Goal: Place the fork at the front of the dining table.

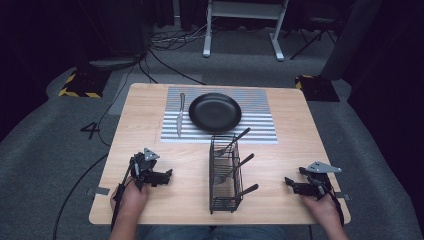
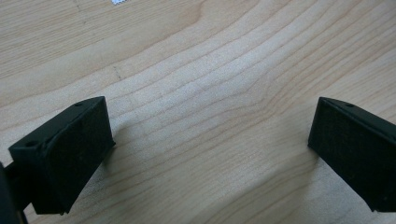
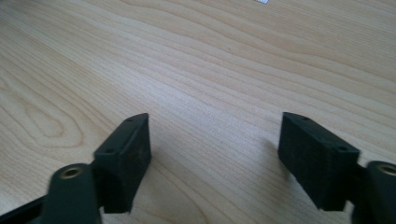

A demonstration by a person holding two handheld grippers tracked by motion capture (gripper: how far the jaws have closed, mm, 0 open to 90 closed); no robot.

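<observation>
Black plate [image 1: 215, 112] on striped mat [image 1: 265, 122], knife [image 1: 179, 116] beside, wire caddy [image 1: 225, 175]

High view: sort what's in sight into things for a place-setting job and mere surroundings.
Likely for the job: black plate, knife, striped mat, wire caddy holding utensils, left gripper, right gripper.

Surroundings: floor cables, white desk frame.

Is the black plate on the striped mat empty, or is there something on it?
Empty. In the high view the black plate shows a bare dark surface; the knife lies beside it on the striped mat, not on it.
</observation>
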